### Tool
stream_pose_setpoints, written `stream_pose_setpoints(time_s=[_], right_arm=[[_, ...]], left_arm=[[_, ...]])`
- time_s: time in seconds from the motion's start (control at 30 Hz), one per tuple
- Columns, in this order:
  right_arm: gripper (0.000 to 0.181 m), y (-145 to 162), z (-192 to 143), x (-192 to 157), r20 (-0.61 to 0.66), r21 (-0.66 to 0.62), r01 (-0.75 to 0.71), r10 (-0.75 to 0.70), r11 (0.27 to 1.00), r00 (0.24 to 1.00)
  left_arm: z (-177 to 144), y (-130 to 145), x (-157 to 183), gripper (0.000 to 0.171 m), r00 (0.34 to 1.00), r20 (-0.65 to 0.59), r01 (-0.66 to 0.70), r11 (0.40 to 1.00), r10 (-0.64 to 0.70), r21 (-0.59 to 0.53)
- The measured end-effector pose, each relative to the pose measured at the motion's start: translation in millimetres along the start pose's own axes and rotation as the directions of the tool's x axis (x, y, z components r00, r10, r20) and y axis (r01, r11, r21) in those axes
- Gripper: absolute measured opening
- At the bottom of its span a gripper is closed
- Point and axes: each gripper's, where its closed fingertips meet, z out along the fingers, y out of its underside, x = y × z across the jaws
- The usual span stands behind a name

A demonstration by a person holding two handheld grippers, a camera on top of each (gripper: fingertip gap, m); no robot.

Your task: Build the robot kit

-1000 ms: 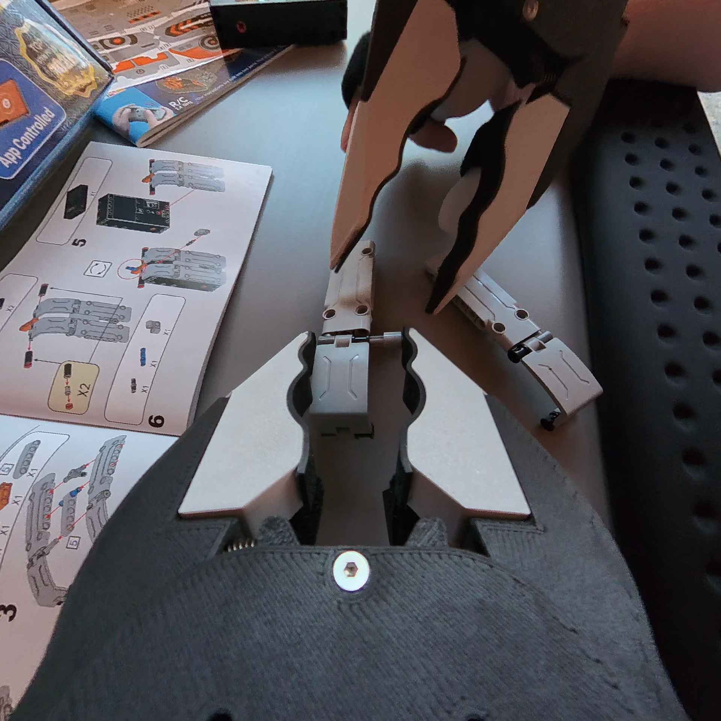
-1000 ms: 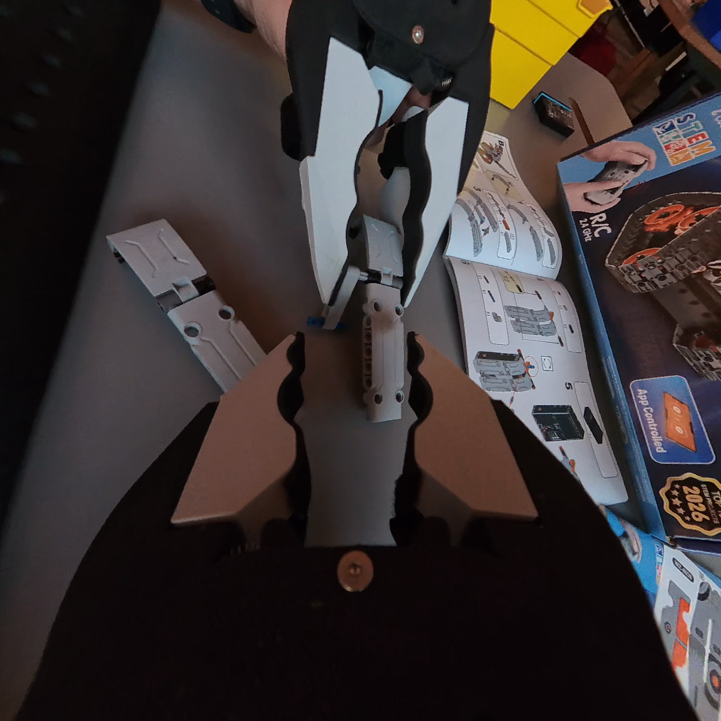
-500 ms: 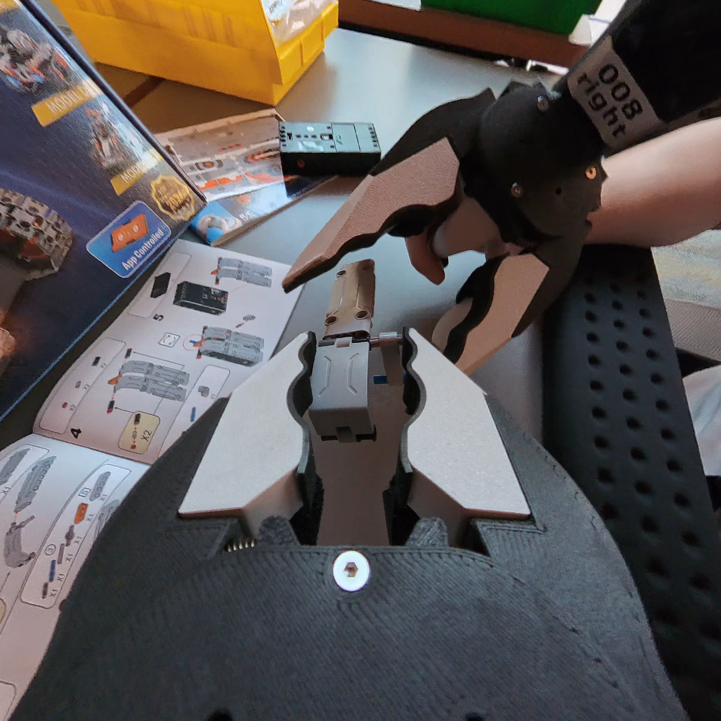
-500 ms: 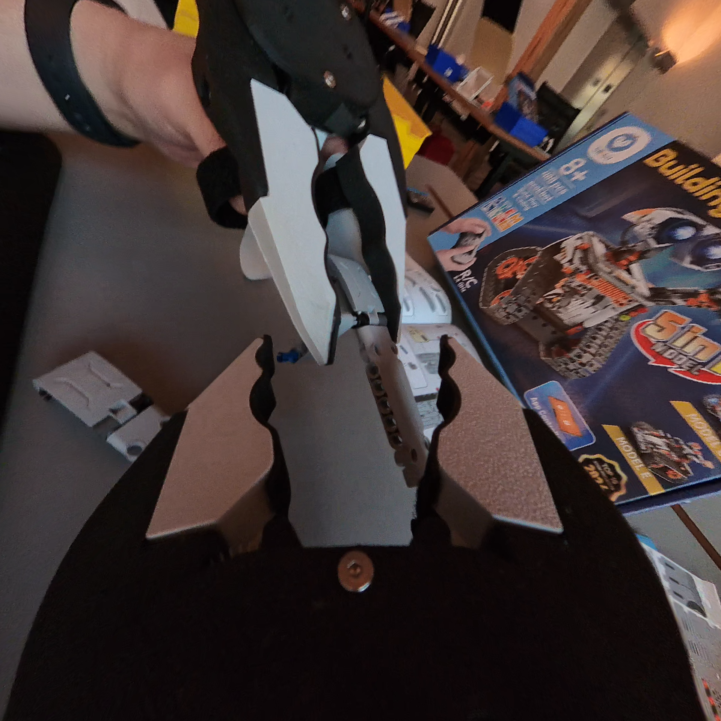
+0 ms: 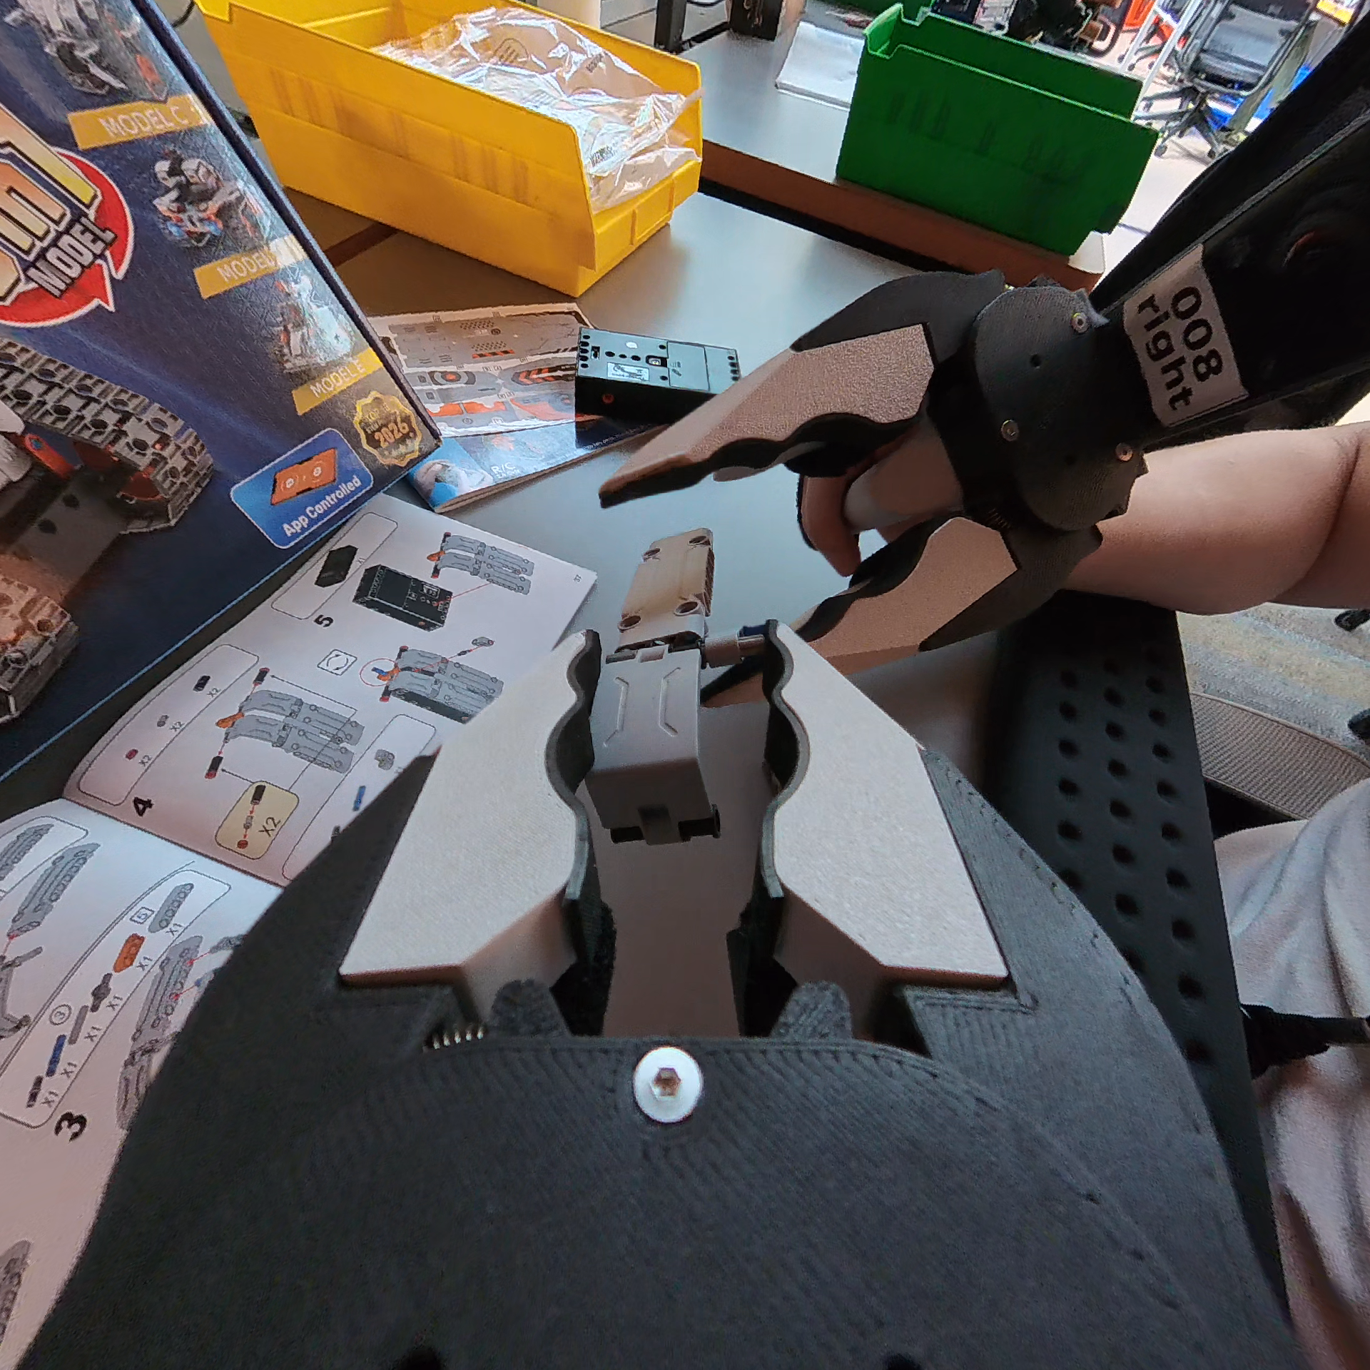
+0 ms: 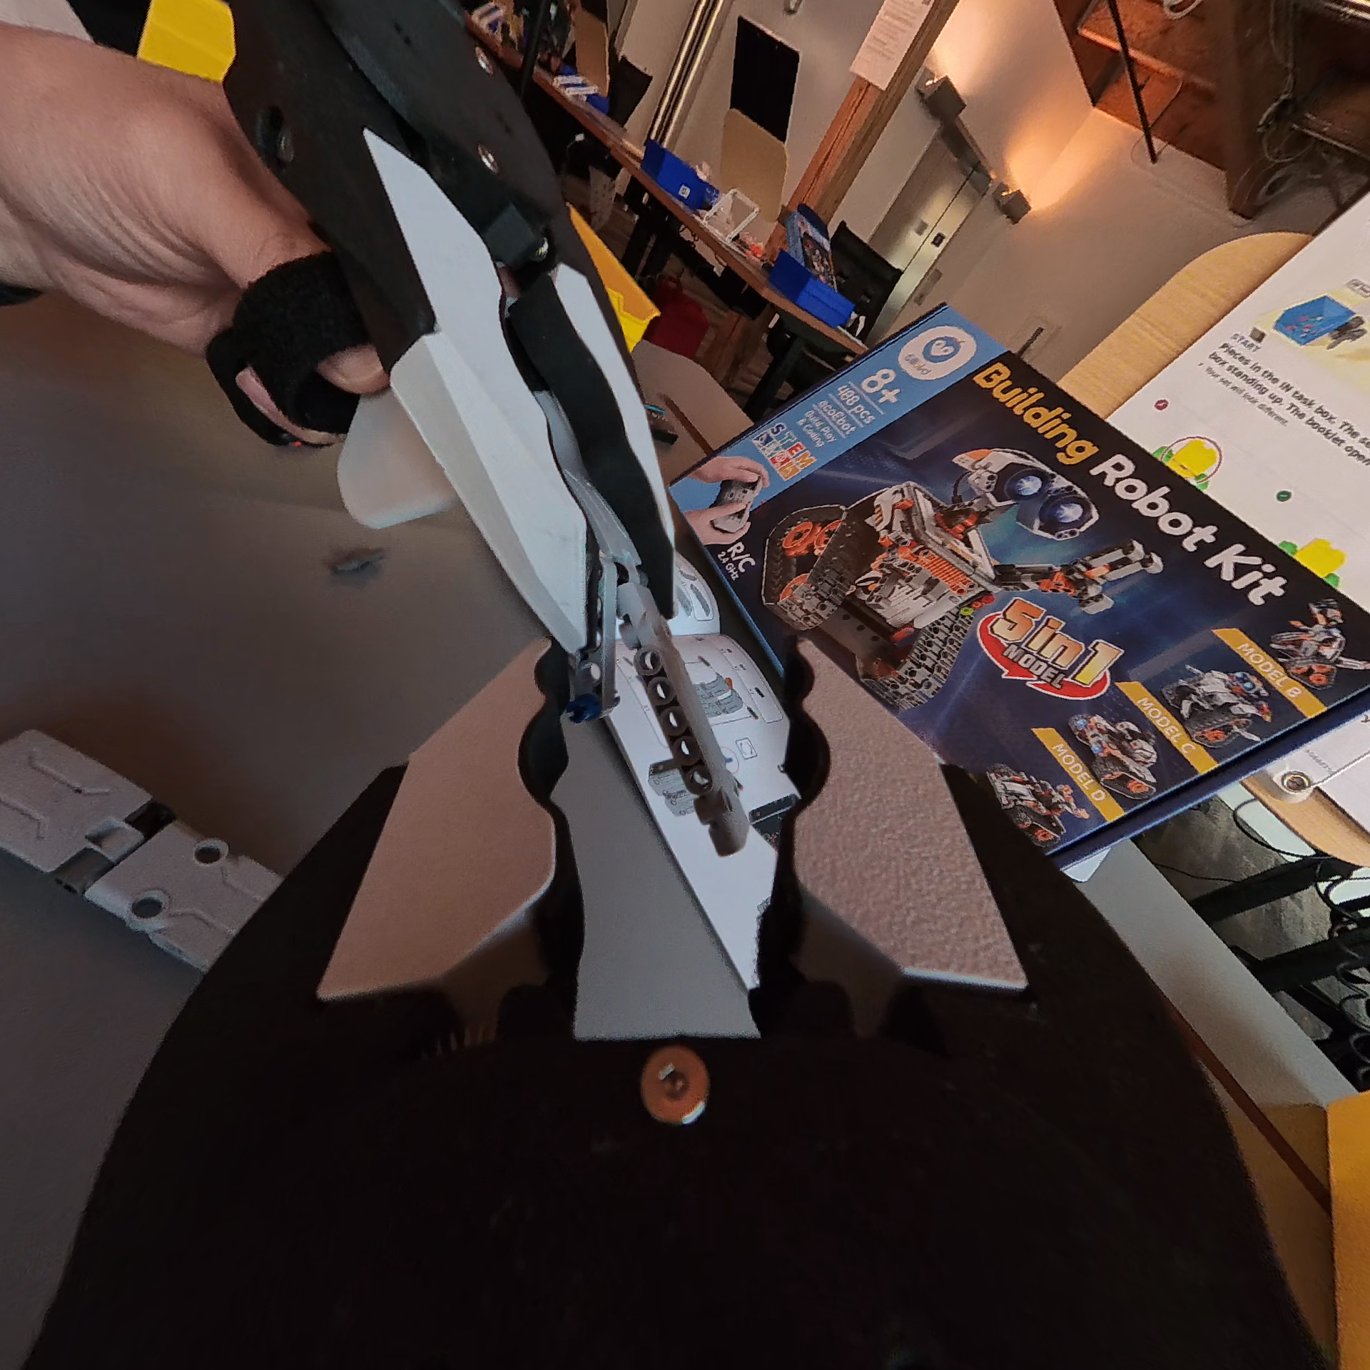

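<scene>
My left gripper [image 5: 678, 645] is shut on the darker grey end of a hinged grey brick assembly [image 5: 645, 749] and holds it above the grey table [image 5: 741, 245]. The lighter end sticks out forward. My right gripper [image 6: 671, 660] is open, one finger on each side of that free end [image 6: 686, 749], not touching it. It also shows in the left wrist view [image 5: 654, 597], turned on its side. The left gripper [image 6: 619, 615] comes in from above in the right wrist view. A second grey hinged assembly [image 6: 111, 852] lies on the table at the left.
A blue kit box [image 5: 148, 371] stands at the left over an open instruction booklet [image 5: 296, 704]. A black battery box [image 5: 652, 371], a yellow bin [image 5: 445, 148] and a green bin [image 5: 986, 148] sit behind. A black perforated chair part [image 5: 1097, 741] is at the right.
My left gripper has lifted the assembly off the table and tilted up. My right gripper has risen with it, turned sideways and stayed open around the far end.
</scene>
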Motion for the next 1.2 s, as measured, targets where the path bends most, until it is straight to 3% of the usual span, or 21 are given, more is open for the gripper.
stream_pose_setpoints(time_s=[0.13, 0.33, 0.47, 0.57, 0.77, 1.2], right_arm=[[0.045, 8.2, 0.4, -3.6, 0.022, -0.044, 0.075, -0.074, 0.996, 0.997], [0.036, 9.7, -1.4, -15.0, 0.112, -0.038, 0.078, -0.073, 0.996, 0.991], [0.024, 14.2, -1.5, -27.2, 0.161, -0.05, 0.173, -0.163, 0.984, 0.973], [0.024, 19.4, -0.3, -30.1, 0.162, -0.077, 0.239, -0.224, 0.968, 0.961], [0.024, 11.4, -2.5, -24.9, 0.106, -0.05, 0.281, -0.275, 0.958, 0.956], [0.006, -14.1, -15.0, -15.5, -0.064, 0.04, 0.451, -0.449, 0.891, 0.891]], left_arm=[[-2.1, 7.7, 0.2, 0.043, 1.0, -0.021, 0.011, 1.0, -0.012, -0.009], [-4.7, 17.7, 4.8, 0.043, 0.998, -0.061, -0.018, 1.0, 0.017, -0.016], [-3.5, 24.4, 5.9, 0.043, 0.997, -0.069, -0.033, 0.999, 0.03, -0.039], [-2.5, 28.3, 3.7, 0.043, 0.998, -0.057, -0.026, 0.998, 0.023, -0.054], [-3.4, 25.3, -0.4, 0.043, 1.0, -0.02, -0.022, 0.999, 0.021, -0.037], [-14.0, 0.9, 1.9, 0.042, 1.0, -0.01, 0.016, 0.995, -0.015, 0.1]])
